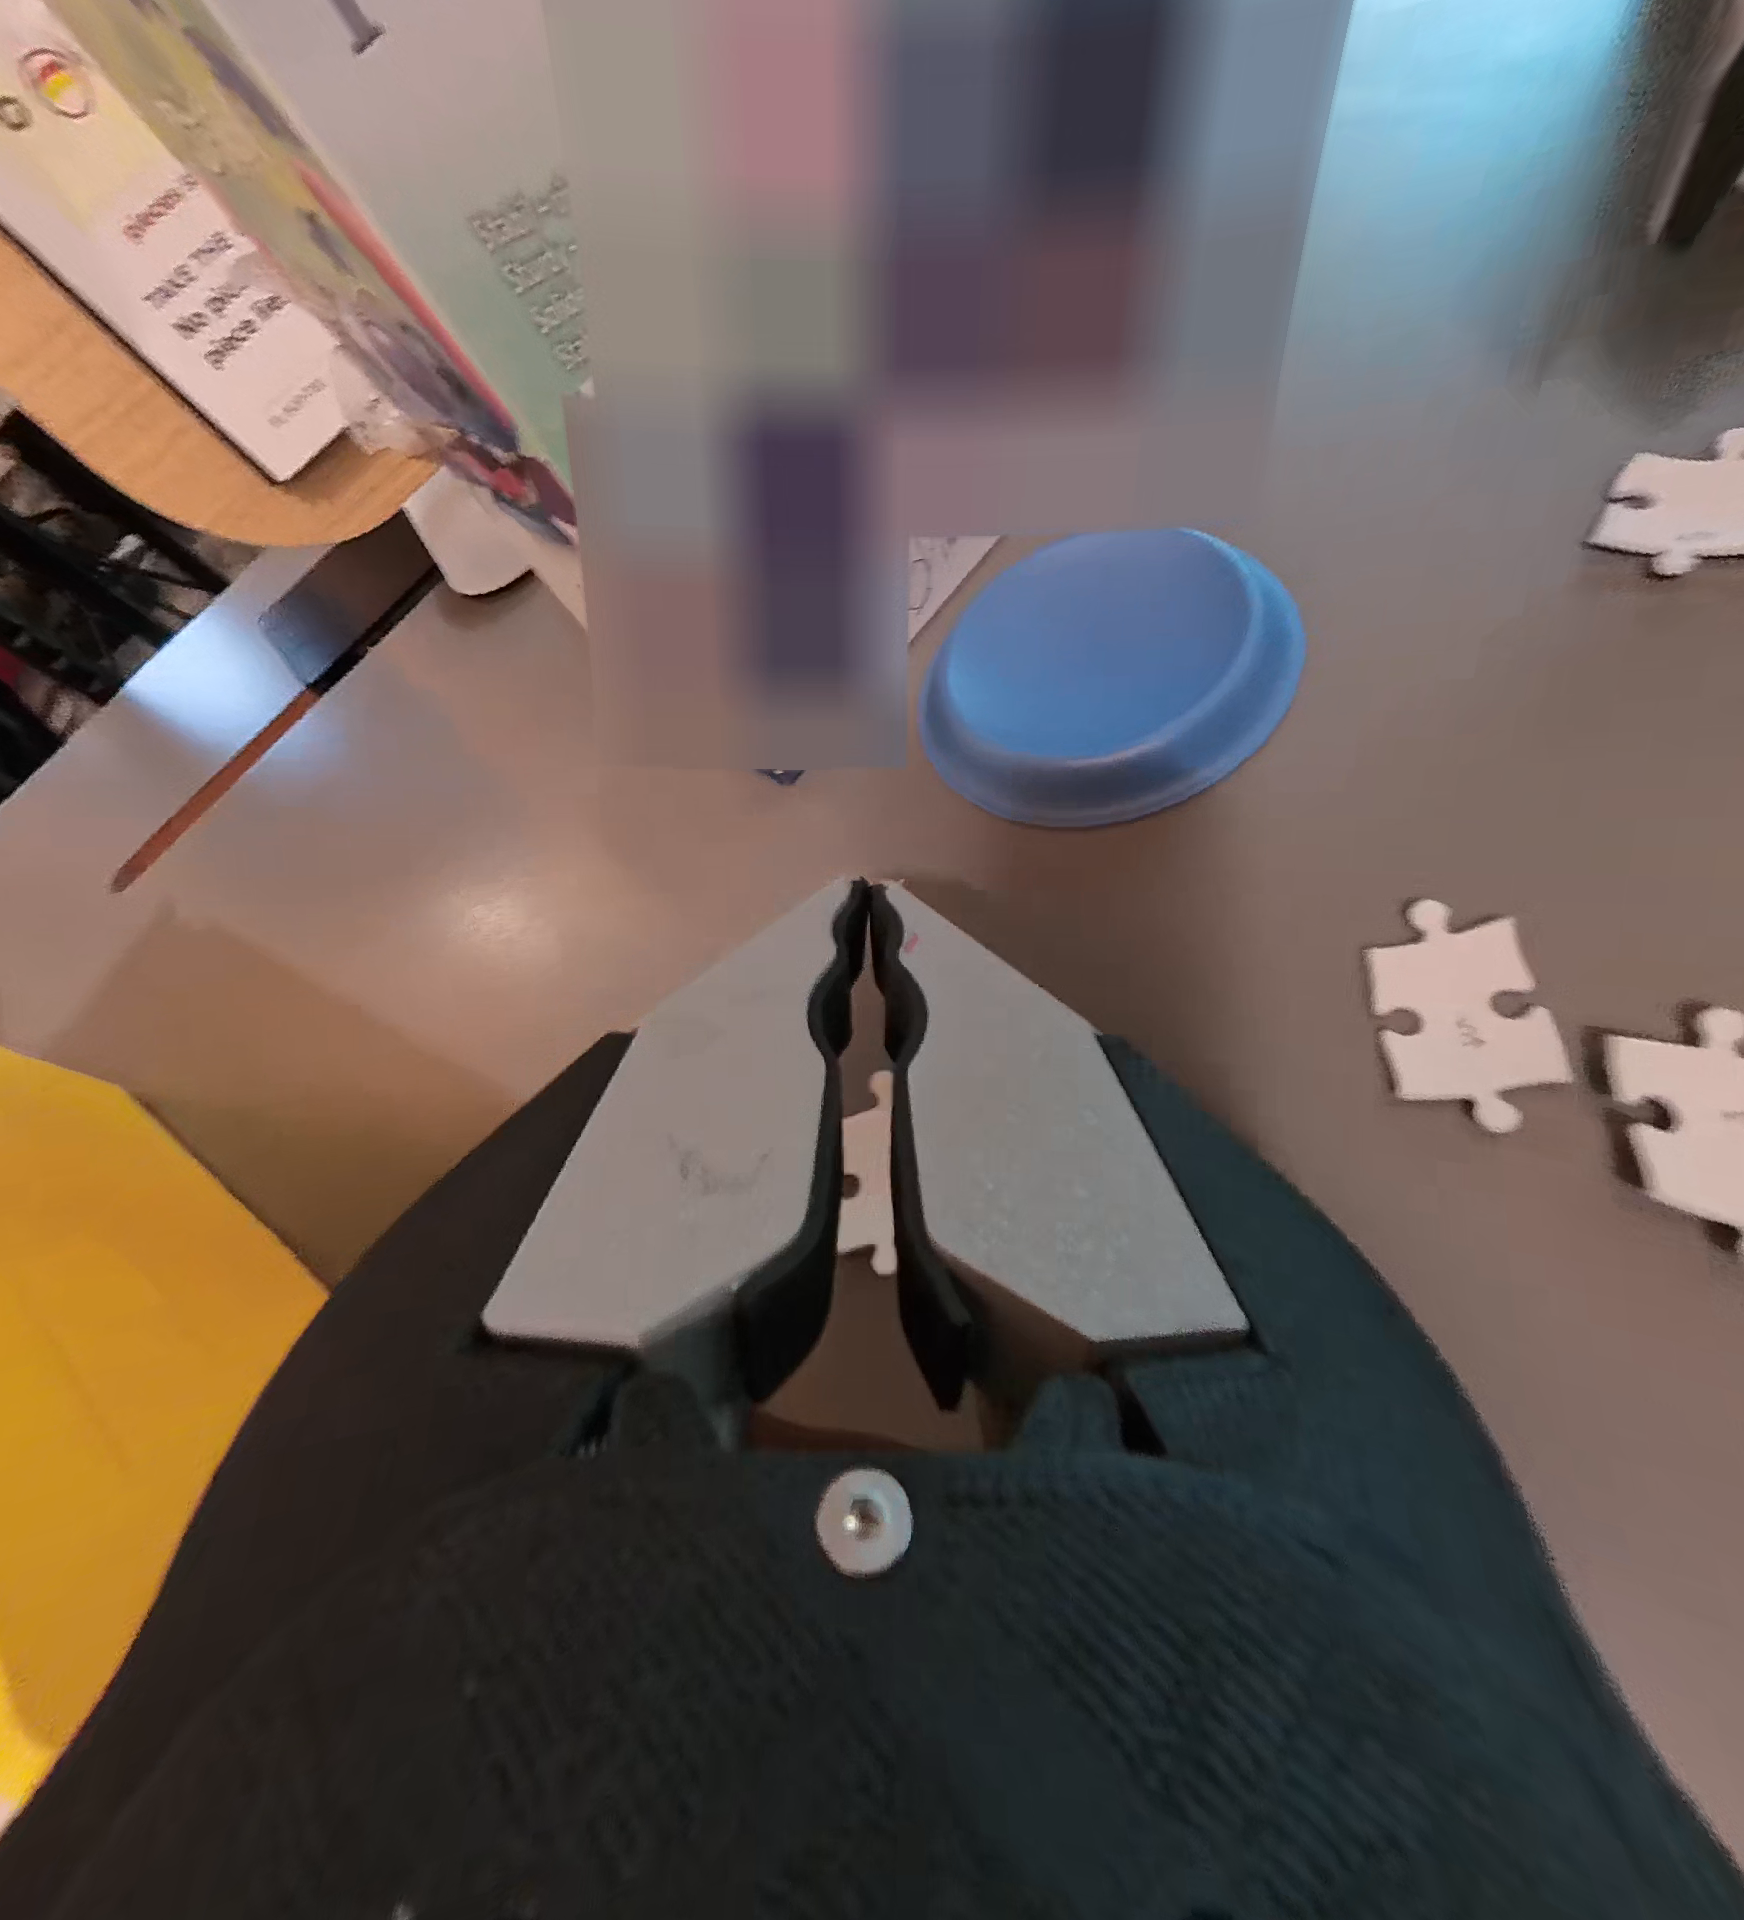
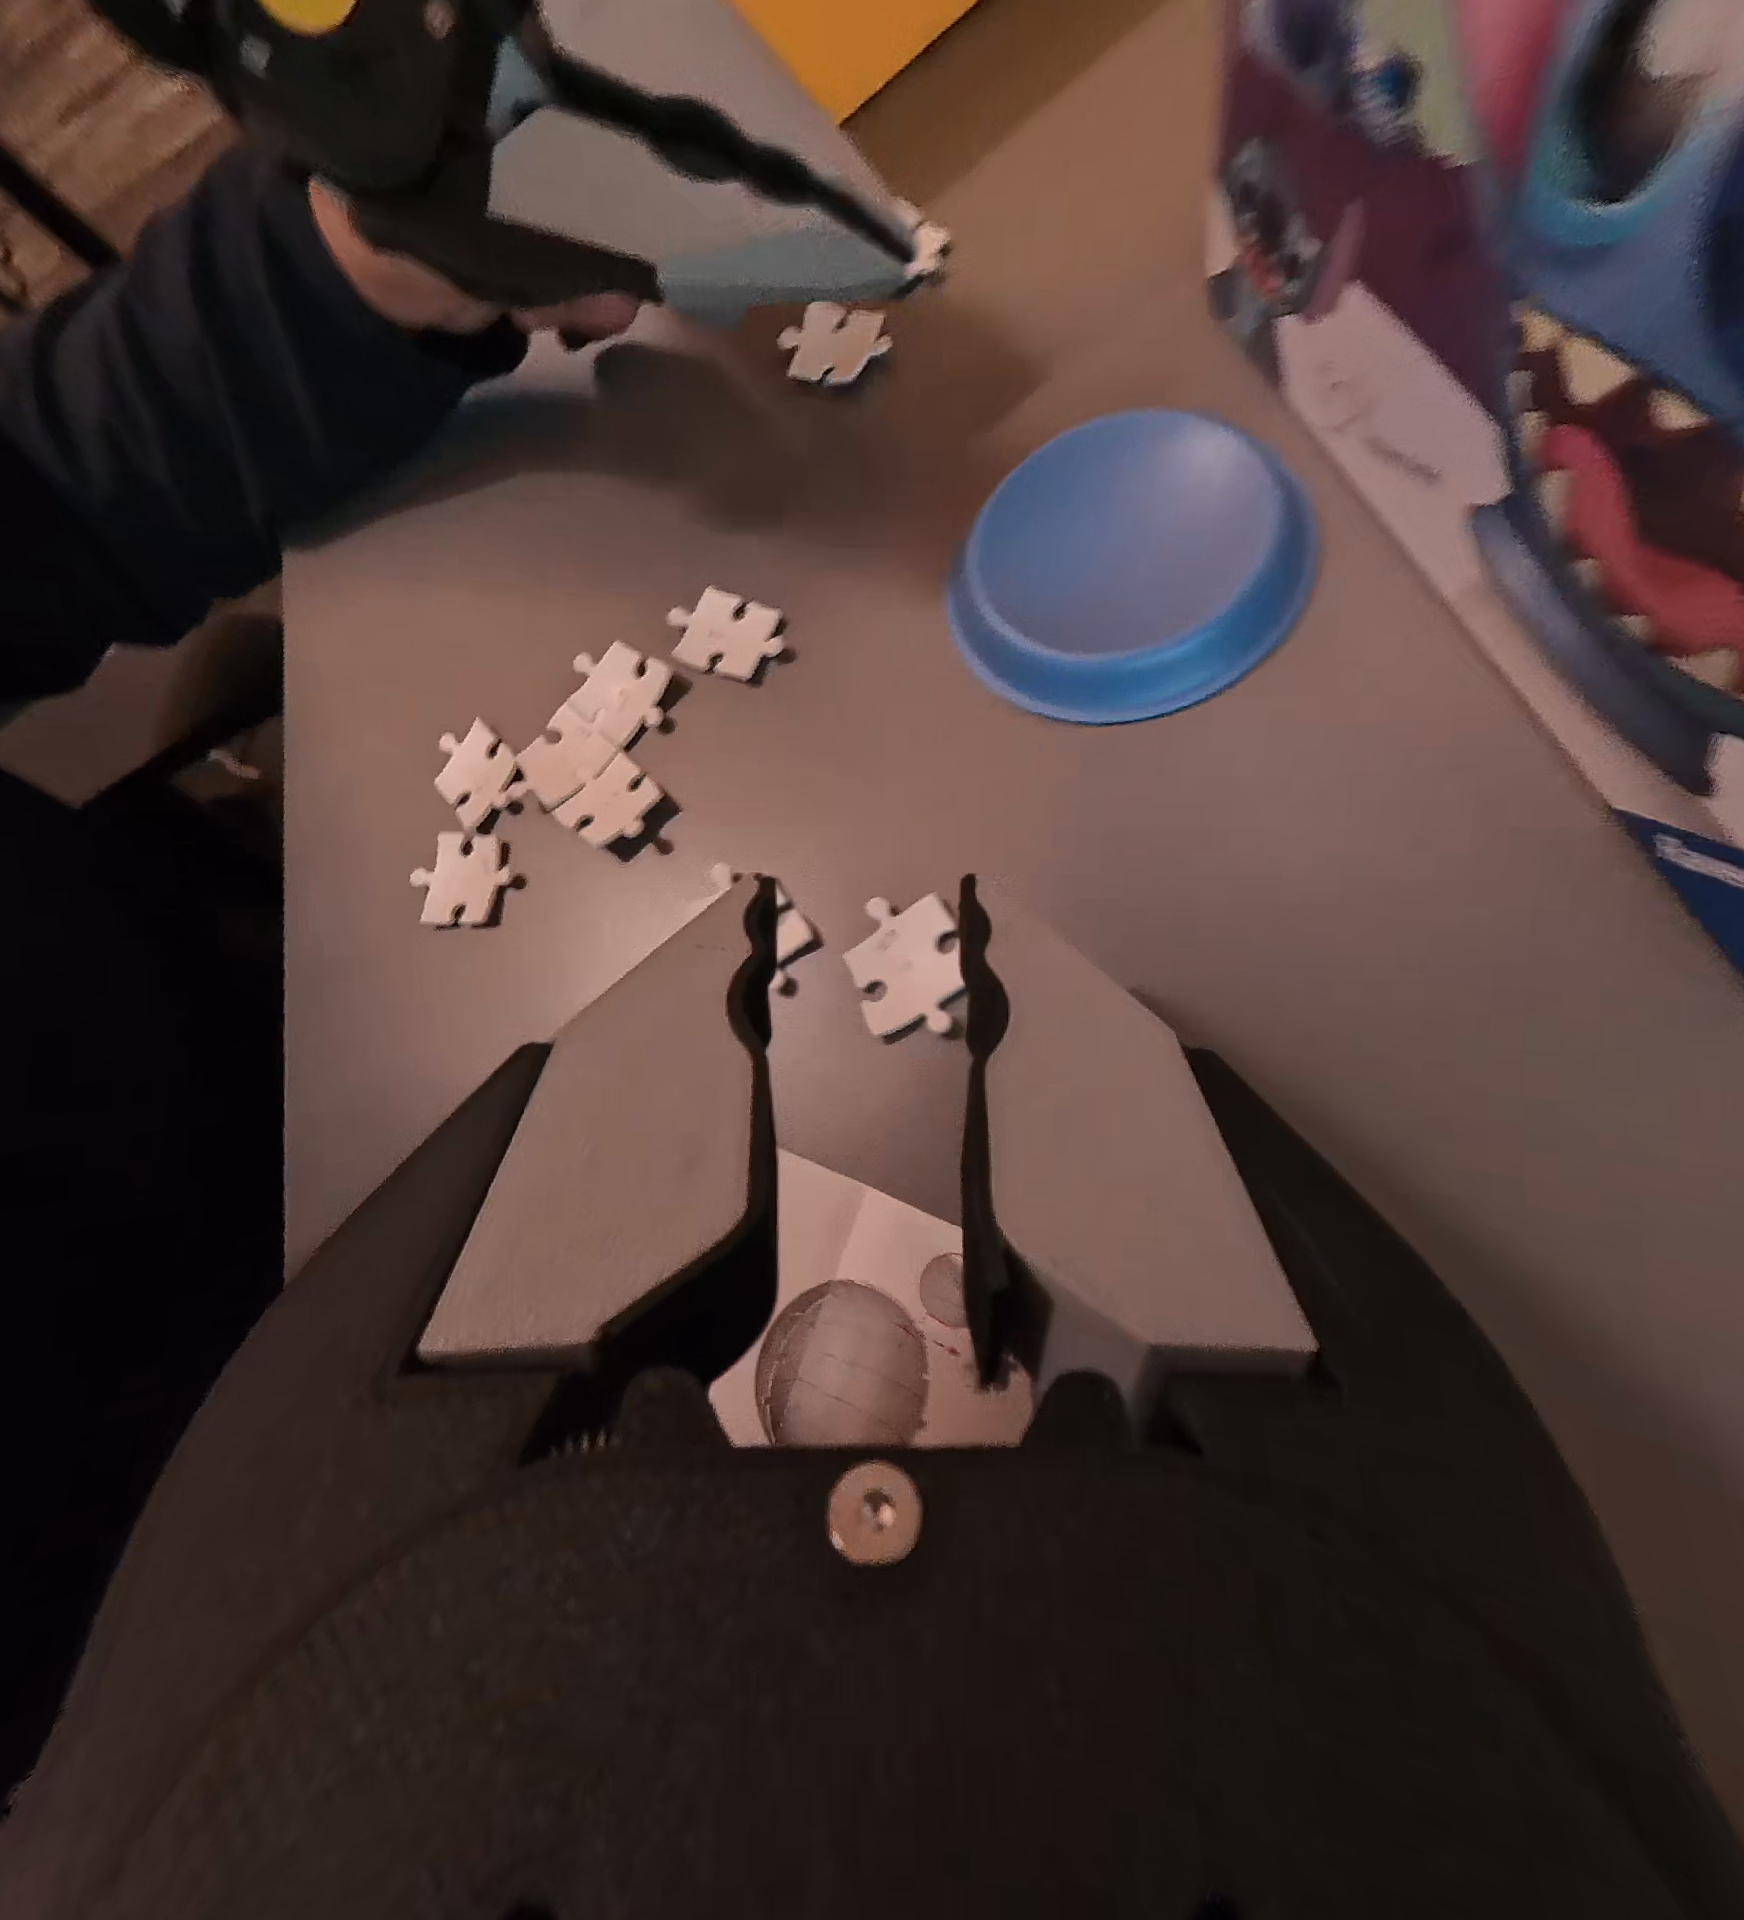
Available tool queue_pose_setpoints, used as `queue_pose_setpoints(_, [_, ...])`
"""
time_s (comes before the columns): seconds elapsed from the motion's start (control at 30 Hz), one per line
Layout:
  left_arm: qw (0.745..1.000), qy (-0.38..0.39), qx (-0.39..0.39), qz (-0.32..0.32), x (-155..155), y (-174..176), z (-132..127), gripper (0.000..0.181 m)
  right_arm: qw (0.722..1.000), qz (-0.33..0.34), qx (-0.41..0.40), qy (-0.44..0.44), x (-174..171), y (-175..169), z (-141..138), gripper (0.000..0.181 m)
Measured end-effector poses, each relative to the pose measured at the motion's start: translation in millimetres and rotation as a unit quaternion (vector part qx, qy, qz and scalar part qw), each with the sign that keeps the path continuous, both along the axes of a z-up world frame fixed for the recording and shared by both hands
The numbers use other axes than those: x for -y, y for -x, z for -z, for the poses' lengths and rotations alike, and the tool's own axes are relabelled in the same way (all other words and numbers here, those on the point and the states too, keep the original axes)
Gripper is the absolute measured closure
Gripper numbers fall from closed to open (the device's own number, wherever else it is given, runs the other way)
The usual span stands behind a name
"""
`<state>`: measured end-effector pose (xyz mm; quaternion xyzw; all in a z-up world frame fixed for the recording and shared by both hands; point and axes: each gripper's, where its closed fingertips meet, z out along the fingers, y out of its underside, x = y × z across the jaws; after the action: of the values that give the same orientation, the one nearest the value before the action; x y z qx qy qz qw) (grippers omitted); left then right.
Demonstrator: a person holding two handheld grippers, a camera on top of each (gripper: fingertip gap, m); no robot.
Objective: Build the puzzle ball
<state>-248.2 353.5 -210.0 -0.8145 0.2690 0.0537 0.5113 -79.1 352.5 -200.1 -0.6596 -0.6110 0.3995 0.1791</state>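
Several white puzzle pieces point(image 2: 587, 748) lie face down on the grey table point(image 2: 1211, 935). My left gripper point(image 1: 870, 894) is shut; the right wrist view shows it point(image 2: 899, 234) pinching a small white puzzle piece point(image 2: 928, 249) at its tips, held above the table near another loose piece point(image 2: 837, 341). My right gripper point(image 2: 866, 904) is open and empty, low over the table, with one piece point(image 2: 904, 966) between its fingers and another point(image 2: 793, 935) partly hidden behind the left finger. More pieces point(image 1: 1460, 1013) lie to the right in the left wrist view.
A blue round dish point(image 2: 1133, 566) stands upside down mid-table; it also shows in the left wrist view point(image 1: 1112, 675). A colourful puzzle box point(image 2: 1574, 416) stands along the right. A printed sheet point(image 2: 847, 1351) lies under my right gripper. A yellow object point(image 1: 68, 1299) is at the left. A person's sleeve point(image 2: 120, 416) holds the left gripper. My right fingertips sit around 20 cm from my left ones.
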Motion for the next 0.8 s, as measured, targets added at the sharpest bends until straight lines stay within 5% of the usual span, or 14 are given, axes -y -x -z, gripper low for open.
queue_pose_setpoints(0.23, [0.998,0.033,0.051,0.032,6,-14,4,0.181,0.991,-0.127,0.043,-0.011,46,1,27,0.142])
queue_pose_setpoints(0.8, [0.992,0.074,0.071,0.067,15,-29,12,0.172,0.983,-0.147,0.070,-0.088,45,4,44,0.147])
